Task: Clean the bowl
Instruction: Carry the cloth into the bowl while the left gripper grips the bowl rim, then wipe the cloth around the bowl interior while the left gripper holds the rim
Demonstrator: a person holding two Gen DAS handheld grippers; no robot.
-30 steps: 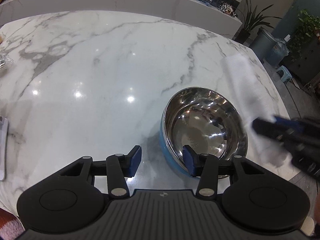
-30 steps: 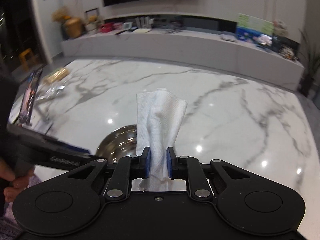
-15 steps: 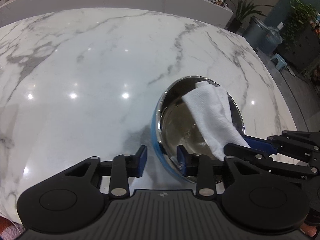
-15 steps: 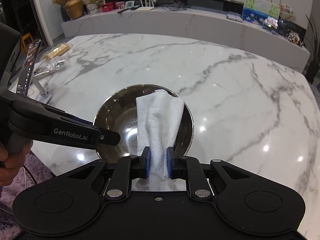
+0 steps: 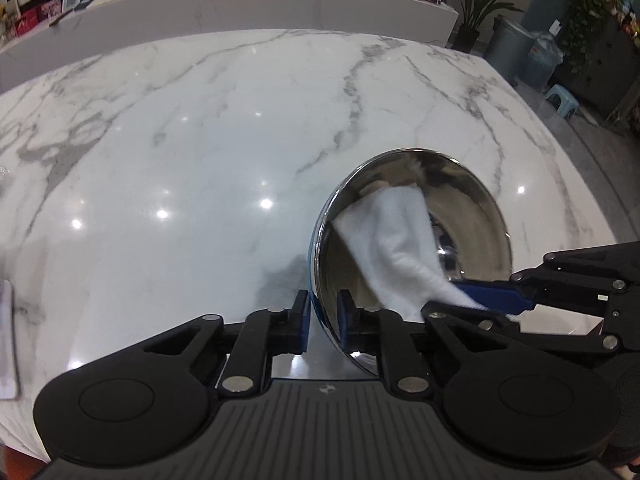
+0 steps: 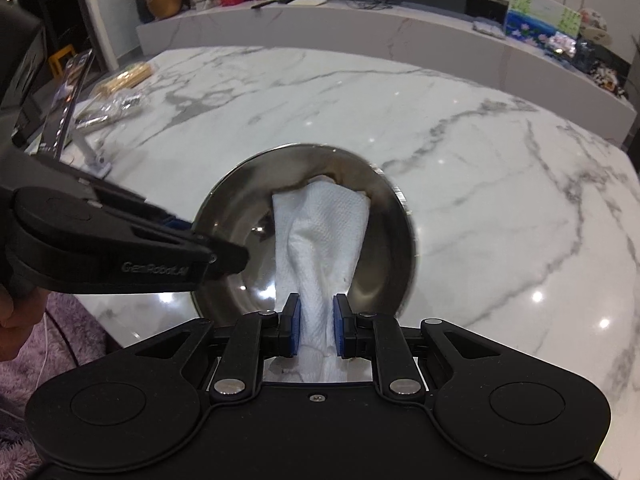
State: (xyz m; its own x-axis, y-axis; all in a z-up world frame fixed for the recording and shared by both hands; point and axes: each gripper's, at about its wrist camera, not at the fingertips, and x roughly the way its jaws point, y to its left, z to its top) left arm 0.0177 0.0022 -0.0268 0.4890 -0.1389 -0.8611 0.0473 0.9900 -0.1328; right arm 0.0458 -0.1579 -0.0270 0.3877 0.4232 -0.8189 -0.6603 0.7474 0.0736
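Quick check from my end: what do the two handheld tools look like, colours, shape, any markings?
Both are matte black plastic. The left tool and right tool each have two linkage arms with silver pivot pins, round discs on the body and blue pads on the fingers. The left tool's side carries grey "GenRobot.AI" lettering. A bare hand shows; no sleeve visible.

bowl (image 6: 372, 280): mirror-polished metal | paper towel (image 6: 320, 240): white, embossed, matt | table (image 6: 480, 168): glossy veined marble
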